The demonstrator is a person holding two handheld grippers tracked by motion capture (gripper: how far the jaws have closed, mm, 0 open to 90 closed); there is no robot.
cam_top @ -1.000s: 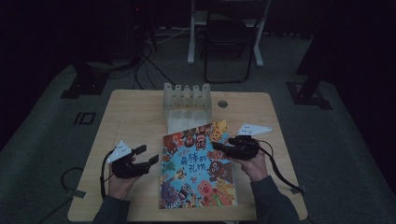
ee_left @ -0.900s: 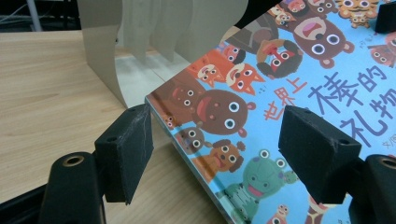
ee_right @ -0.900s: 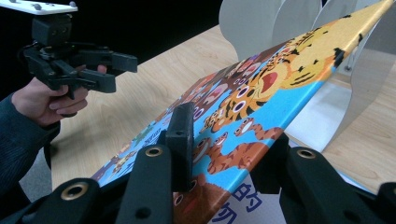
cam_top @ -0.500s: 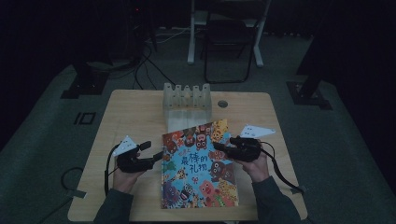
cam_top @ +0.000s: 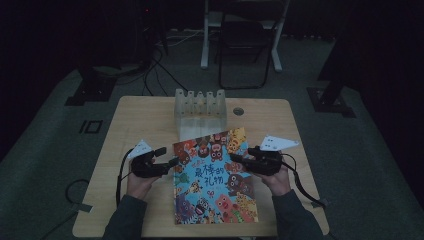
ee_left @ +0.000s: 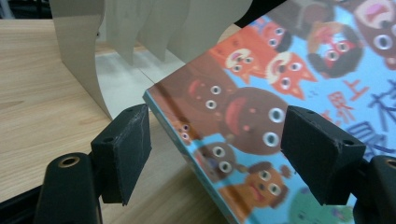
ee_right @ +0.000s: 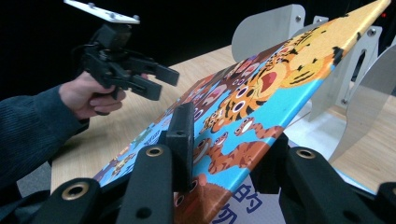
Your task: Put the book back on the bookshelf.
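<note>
A colourful picture book (cam_top: 212, 180) with cartoon animals lies on the wooden table (cam_top: 145, 115). My right gripper (cam_top: 239, 159) is shut on the book's right edge. In the right gripper view the jaws (ee_right: 224, 144) pinch the cover, and that side of the book (ee_right: 261, 88) is tilted up off the table. My left gripper (cam_top: 166, 156) is open at the book's upper left corner. In the left gripper view its pads (ee_left: 126, 149) stand wide on either side of the book's edge (ee_left: 261, 93) without touching it. The left gripper (ee_right: 161, 81) is also visible from the right gripper view.
A clear slotted rack (cam_top: 200, 102) stands just behind the book; its upright dividers (ee_left: 140, 28) rise close to the left gripper. A small round hole (cam_top: 238, 111) is in the tabletop beside it. A chair (cam_top: 245, 40) and cables lie on the floor beyond the table.
My left gripper has moved right, from the bare table up to the book's left edge. The right gripper and the book have kept still.
</note>
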